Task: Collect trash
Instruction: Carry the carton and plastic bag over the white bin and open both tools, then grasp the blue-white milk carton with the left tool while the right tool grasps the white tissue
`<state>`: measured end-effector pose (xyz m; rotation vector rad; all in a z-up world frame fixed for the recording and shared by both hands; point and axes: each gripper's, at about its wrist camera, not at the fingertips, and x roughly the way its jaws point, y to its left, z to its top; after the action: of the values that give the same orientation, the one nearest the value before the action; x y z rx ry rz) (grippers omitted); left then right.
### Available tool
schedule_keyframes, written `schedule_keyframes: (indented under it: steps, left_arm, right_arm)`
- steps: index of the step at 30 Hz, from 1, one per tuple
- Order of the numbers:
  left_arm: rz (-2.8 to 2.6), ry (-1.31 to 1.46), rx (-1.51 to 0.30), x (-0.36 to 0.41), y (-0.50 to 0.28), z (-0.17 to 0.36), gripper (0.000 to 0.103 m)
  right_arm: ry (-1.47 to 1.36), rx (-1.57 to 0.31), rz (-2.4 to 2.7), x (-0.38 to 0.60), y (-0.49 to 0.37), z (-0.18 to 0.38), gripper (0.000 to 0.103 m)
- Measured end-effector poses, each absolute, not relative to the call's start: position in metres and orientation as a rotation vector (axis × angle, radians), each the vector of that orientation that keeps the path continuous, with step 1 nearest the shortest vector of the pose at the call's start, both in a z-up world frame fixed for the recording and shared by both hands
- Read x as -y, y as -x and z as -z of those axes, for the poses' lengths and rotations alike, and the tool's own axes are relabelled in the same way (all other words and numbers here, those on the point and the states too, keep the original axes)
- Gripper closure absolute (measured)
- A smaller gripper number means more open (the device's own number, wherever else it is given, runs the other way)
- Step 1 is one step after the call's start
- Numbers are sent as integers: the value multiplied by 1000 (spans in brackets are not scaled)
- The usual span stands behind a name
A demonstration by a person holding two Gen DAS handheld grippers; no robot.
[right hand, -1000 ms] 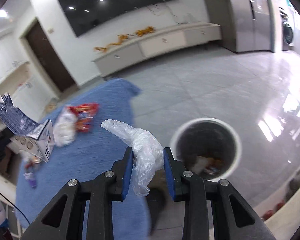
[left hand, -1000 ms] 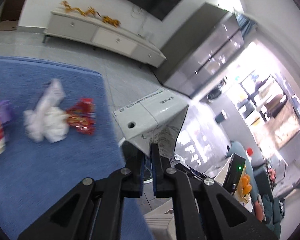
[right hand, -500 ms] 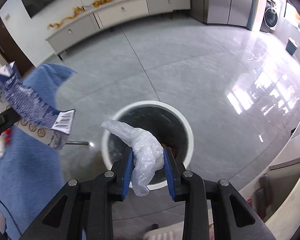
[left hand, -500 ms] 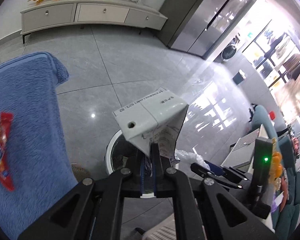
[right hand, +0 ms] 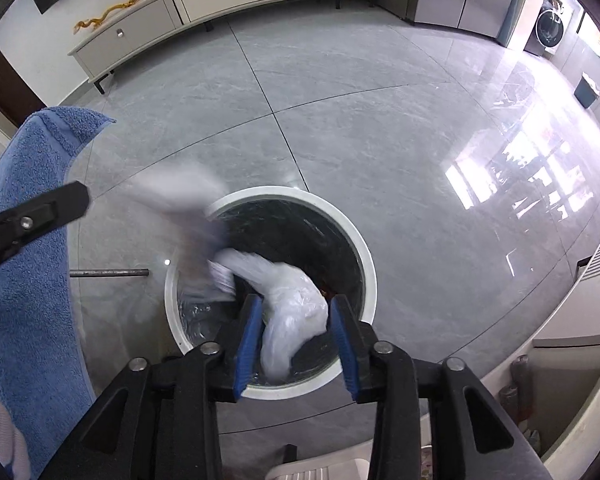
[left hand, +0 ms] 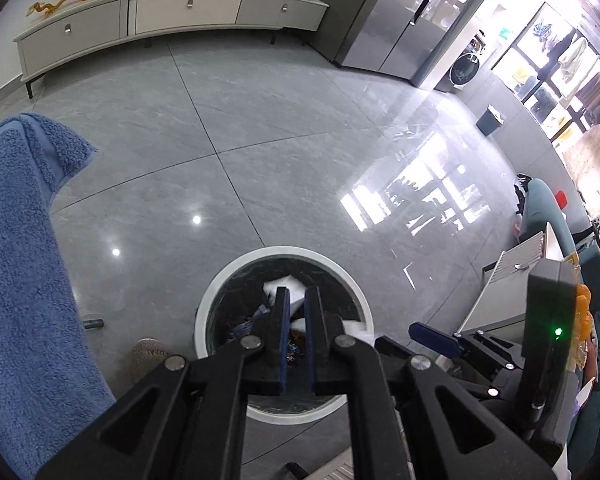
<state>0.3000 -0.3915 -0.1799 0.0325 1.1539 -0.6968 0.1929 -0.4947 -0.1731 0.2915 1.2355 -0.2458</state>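
Observation:
Both grippers hang over a round white-rimmed trash bin (left hand: 216, 300) with a dark liner and trash inside. My left gripper (left hand: 296, 294) is shut to a narrow slit with nothing between its pads. The white and blue carton (right hand: 180, 204) is a blur, falling past the bin's rim (right hand: 360, 248); a white corner of it (left hand: 290, 282) shows just past the left fingertips. My right gripper (right hand: 296, 304) has its jaws opening. A crumpled clear plastic bag (right hand: 288, 288) sits loose between them, with a gap at the right pad. The right gripper's fingers (left hand: 432, 334) show in the left wrist view.
A blue towel-covered surface (left hand: 20, 260) fills the left side, and the left gripper's finger (right hand: 44, 212) reaches in over it. A metal rod (right hand: 108, 273) and a slipper (left hand: 152, 354) lie on the grey tile floor near the bin. A low white cabinet (left hand: 180, 4) lines the far wall. White furniture (right hand: 572, 320) stands at right.
Both grippers swung from the blue surface to above the bin and tilted down. The carton left the left gripper's pads. The right jaws widened around the plastic bag.

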Motion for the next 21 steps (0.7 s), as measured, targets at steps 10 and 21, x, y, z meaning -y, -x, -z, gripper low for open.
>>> schedule_keyframes:
  steps: [10, 21]
  left_arm:
    - [701, 2, -1116, 359, -287, 149, 95]
    - [666, -14, -860, 252, -205, 53, 45]
  right_arm:
    - [-333, -1160, 269, 503, -180, 140, 65]
    - [-353, -936, 121, 438, -145, 41, 65]
